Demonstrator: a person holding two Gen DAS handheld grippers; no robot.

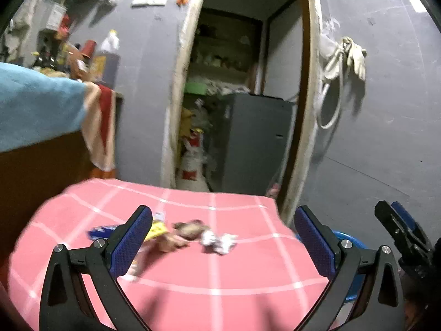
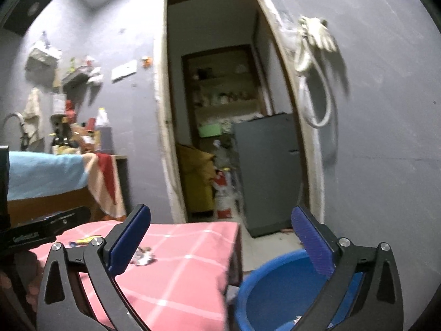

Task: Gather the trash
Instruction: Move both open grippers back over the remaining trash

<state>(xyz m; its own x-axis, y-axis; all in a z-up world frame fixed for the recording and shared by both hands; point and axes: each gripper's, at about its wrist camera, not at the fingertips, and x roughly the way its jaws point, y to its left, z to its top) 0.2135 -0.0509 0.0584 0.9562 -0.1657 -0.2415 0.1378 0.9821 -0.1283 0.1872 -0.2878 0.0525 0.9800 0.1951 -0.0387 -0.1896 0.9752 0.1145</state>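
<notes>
The trash [image 1: 193, 234] lies in a loose heap on the pink checked cloth [image 1: 220, 275] of the table: a brown wrapper, crumpled white paper [image 1: 219, 242] and a blue and yellow packet at the left end. My left gripper [image 1: 223, 237] hangs above and short of it, jaws spread wide, nothing between them. My right gripper [image 2: 220, 237] is likewise released and empty, off the table's right edge over the blue bucket [image 2: 275, 275] on the floor. The pieces are small, light and crowded together, so I judge a pinch could catch one and flick its neighbours off the near edge. Closing too low could snag the cloth and drag the heap. The pictures are blurred, so I can't separate every piece.
</notes>
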